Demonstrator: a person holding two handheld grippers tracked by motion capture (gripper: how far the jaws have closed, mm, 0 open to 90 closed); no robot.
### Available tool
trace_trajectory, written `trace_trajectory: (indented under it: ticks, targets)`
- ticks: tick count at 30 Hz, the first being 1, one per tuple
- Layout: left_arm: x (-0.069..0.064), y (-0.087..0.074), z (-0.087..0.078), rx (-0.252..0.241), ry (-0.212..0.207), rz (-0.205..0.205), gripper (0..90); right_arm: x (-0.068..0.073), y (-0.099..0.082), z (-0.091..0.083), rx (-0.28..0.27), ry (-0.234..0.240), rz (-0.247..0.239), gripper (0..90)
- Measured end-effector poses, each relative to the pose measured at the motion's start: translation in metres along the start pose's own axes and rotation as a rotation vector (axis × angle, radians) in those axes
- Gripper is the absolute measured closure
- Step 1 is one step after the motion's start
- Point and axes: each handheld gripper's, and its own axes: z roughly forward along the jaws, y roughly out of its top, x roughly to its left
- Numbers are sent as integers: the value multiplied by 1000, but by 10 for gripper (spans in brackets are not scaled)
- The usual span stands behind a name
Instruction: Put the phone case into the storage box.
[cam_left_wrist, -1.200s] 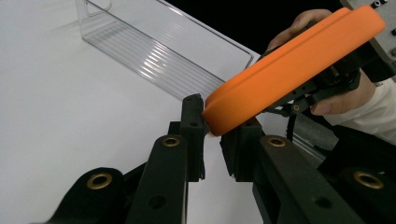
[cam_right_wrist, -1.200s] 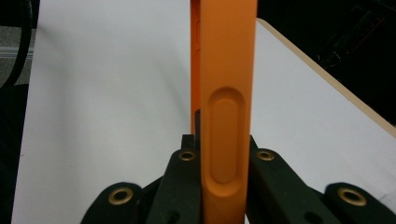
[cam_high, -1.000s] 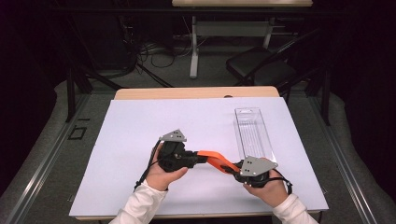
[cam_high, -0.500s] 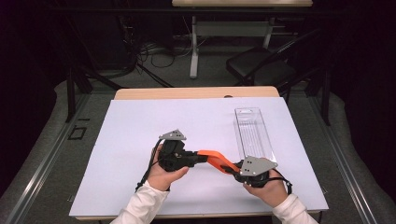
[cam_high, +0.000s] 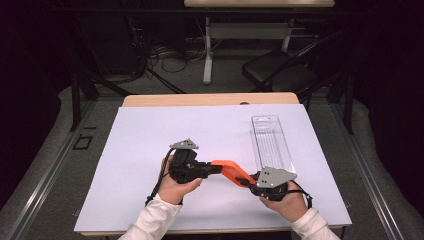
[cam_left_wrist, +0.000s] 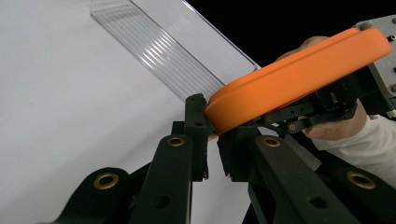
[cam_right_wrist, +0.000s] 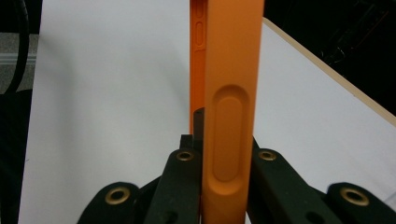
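Note:
An orange phone case (cam_high: 231, 171) hangs just above the white sheet, spanning the gap between my two grippers. My left gripper (cam_high: 207, 170) pinches the case's left end; in the left gripper view its black jaws (cam_left_wrist: 211, 126) close on the rounded corner of the case (cam_left_wrist: 299, 79). My right gripper (cam_high: 252, 180) holds the opposite end. In the right gripper view the case (cam_right_wrist: 229, 70) stands on edge between the jaws (cam_right_wrist: 219, 140), with its side button groove facing the camera.
A long clear plastic tray (cam_high: 270, 142) lies on the white sheet (cam_high: 150, 140) just beyond the right hand and also shows in the left gripper view (cam_left_wrist: 159, 51). The wooden table edge (cam_high: 210, 99) runs along the back. A dark chair (cam_high: 280, 72) stands behind the table.

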Motion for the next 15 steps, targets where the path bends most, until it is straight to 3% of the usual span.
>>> trace_trajectory:
  ticks: [15]
  targets:
    - [5,0,0,12,14,-45,832,-1,-1,2,10,-11,36,749]
